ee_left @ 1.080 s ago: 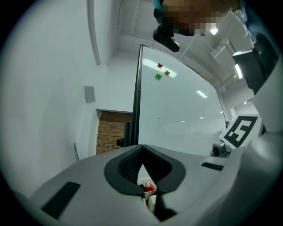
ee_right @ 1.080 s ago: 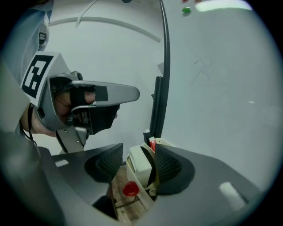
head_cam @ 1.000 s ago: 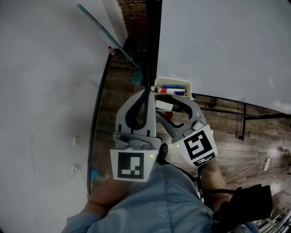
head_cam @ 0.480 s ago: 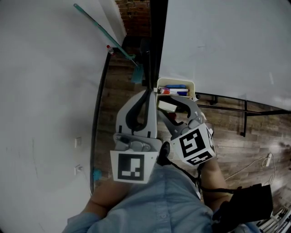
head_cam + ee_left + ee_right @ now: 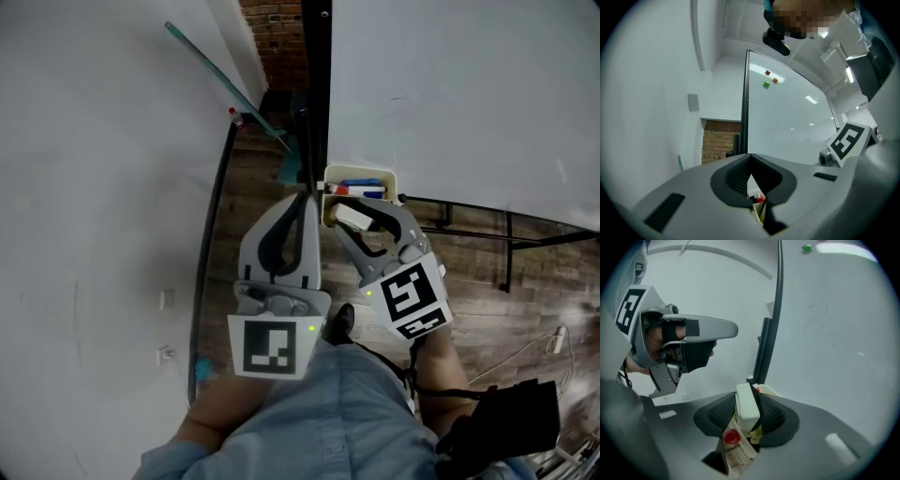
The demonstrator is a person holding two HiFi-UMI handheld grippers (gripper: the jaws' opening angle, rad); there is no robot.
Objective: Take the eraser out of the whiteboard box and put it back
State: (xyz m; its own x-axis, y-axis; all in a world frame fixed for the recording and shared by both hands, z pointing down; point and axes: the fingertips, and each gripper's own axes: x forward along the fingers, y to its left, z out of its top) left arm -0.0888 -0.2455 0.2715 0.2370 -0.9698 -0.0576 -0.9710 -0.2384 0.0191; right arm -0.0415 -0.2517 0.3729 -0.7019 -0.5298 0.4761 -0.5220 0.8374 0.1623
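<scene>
My right gripper (image 5: 354, 221), fingers just closing in, now clamped on the white eraser (image 5: 747, 405) at the whiteboard box's (image 5: 391, 176) near end, left gripper (image 5: 307, 193) alongside, fingers shut, empty.

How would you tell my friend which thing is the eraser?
Find the big whiteboard on the right, then the small cream box hanging at its lower edge. At the box, the right hand-held gripper has just been closing its jaws on the eraser. It is a plain white block, unlike the blue and red markers lying in the box.
</scene>
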